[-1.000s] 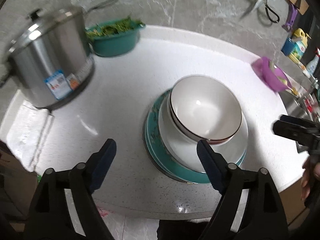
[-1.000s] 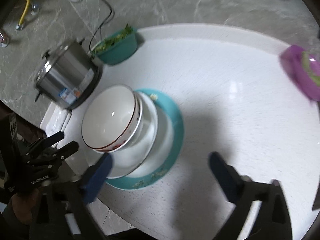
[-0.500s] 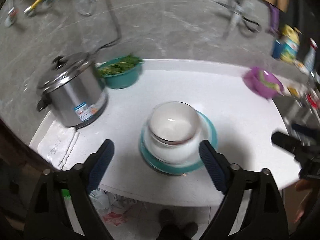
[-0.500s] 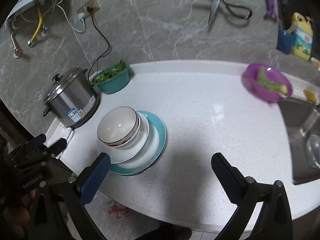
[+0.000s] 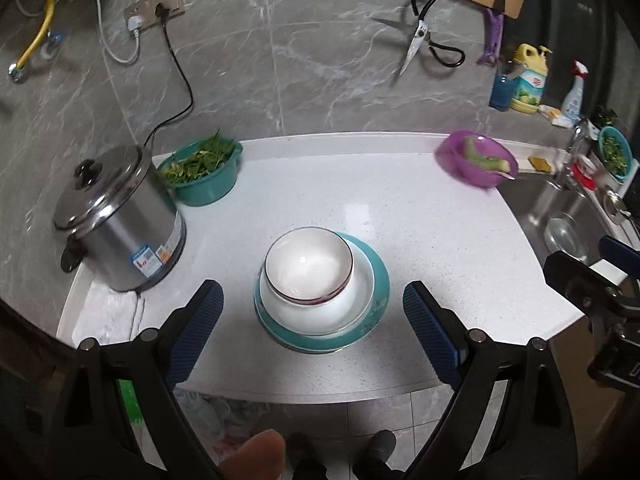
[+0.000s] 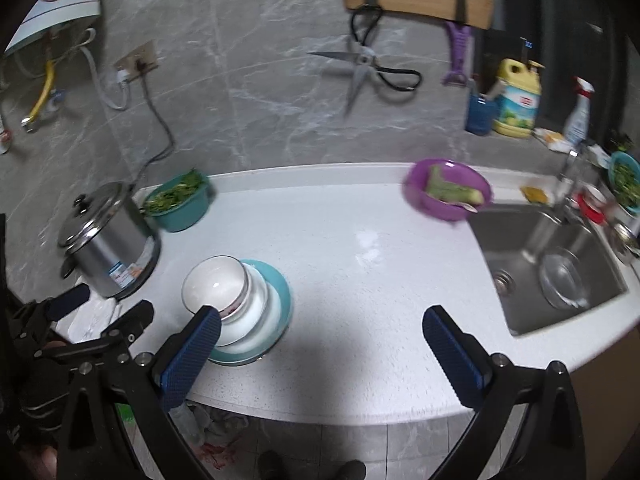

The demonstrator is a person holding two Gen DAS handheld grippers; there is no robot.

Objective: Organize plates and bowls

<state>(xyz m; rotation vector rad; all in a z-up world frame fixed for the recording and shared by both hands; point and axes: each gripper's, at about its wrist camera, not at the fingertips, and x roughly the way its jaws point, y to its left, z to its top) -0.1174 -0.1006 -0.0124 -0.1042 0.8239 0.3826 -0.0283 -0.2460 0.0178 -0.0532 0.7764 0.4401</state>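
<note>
A white bowl (image 5: 308, 264) with a dark rim sits on a white plate (image 5: 352, 300), which rests on a teal plate (image 5: 380, 280), near the front of the white counter (image 5: 360, 184). The same stack shows in the right wrist view, with the bowl (image 6: 214, 286) on the teal plate (image 6: 280, 288). My left gripper (image 5: 312, 324) is open and empty, held back above the counter's front edge. My right gripper (image 6: 320, 344) is open and empty, to the right of the stack and also back from it.
A steel rice cooker (image 5: 116, 220) and a teal basin of greens (image 5: 200, 172) stand at the left back. A purple bowl (image 5: 476, 160) sits at the right back beside the steel sink (image 6: 548, 264). Scissors (image 5: 420, 40) hang on the wall.
Both grippers have pulled back and up from the stack, which now looks smaller and farther away. Both stay open. The stack has not moved.
</note>
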